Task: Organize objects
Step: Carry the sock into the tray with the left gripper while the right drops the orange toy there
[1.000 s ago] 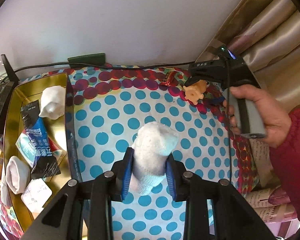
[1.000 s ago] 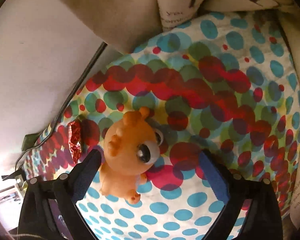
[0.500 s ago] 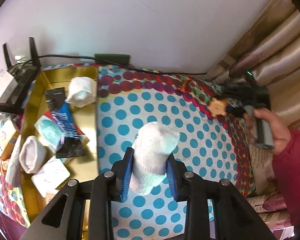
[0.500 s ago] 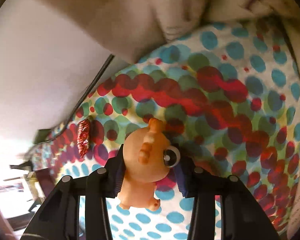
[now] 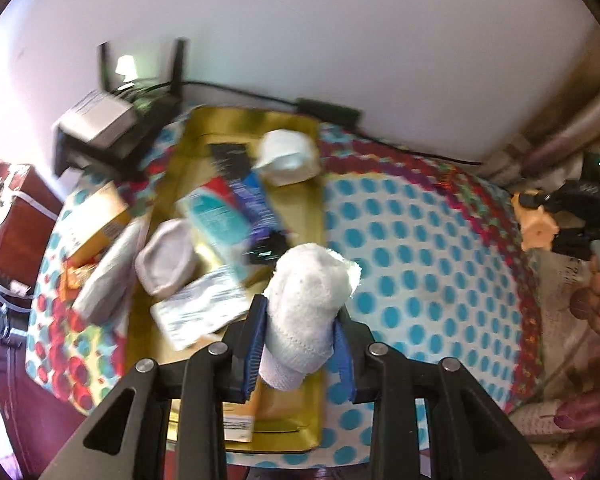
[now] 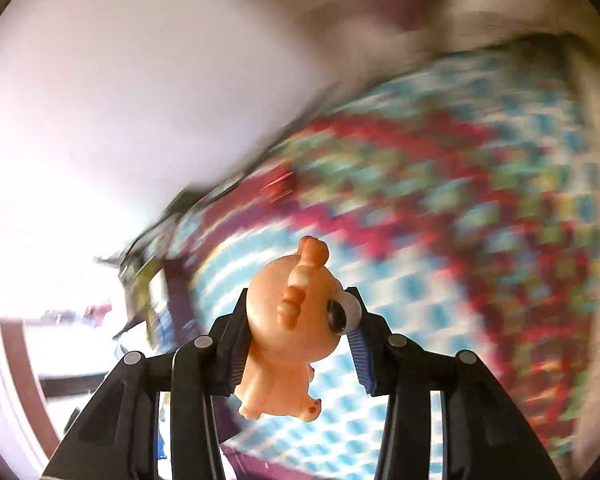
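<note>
Left wrist view: a rolled white sock (image 5: 308, 300) is pinched between the blue-padded fingers of the left gripper (image 5: 299, 344), lifted clear of the desk (image 5: 420, 280) with its dotted cloth. Just left of and partly beneath these fingers a gold tray (image 5: 300, 420) is seen, holding another white roll (image 5: 288, 156), a pale rounded bundle (image 5: 166, 262), a teal packet (image 5: 216, 220) and a white packet (image 5: 204, 312). Beyond the tray's far left corner a black router (image 5: 112, 132) is set against the wall. Far to the right of the fingers the right gripper (image 5: 556, 224) is seen in a hand (image 5: 596, 296), with an orange toy (image 5: 536, 224) in its grip.

Right wrist view: the orange toy animal (image 6: 296, 328) is clamped at its head between the right gripper's (image 6: 298, 344) fingers, which have just been closing onto it; it is held above the blurred dotted cloth (image 6: 440, 240), its body hanging towards the camera
</note>
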Demonstrator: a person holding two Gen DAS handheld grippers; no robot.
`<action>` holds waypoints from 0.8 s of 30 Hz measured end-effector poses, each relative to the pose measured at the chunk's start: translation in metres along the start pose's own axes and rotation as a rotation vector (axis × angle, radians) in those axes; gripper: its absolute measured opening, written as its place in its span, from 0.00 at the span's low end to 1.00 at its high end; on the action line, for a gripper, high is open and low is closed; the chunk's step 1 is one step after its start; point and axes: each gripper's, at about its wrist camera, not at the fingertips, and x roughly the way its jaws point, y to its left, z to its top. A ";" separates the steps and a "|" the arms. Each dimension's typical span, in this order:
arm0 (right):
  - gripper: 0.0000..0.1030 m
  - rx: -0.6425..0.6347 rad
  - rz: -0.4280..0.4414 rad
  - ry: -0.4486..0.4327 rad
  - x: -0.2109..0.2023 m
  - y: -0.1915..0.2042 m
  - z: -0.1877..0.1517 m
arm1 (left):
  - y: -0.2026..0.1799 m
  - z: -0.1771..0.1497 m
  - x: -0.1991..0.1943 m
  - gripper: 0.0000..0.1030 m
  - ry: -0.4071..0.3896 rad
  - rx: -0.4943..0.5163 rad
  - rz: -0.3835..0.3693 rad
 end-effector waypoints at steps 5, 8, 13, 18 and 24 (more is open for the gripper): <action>0.40 -0.176 0.095 0.132 0.060 0.096 -0.043 | 0.021 -0.007 0.004 0.31 0.009 -0.025 0.019; 0.40 -0.284 0.104 0.191 0.095 0.150 -0.064 | 0.021 -0.013 0.009 0.31 0.017 0.004 0.053; 0.40 -0.444 0.035 0.208 0.146 0.208 -0.076 | 0.020 -0.014 0.013 0.31 0.000 0.041 0.089; 0.41 -0.522 -0.024 0.232 0.182 0.232 -0.077 | 0.017 -0.016 0.020 0.31 0.012 0.103 0.146; 0.43 -0.611 -0.074 0.231 0.209 0.249 -0.083 | 0.012 -0.015 0.021 0.32 -0.007 0.149 0.175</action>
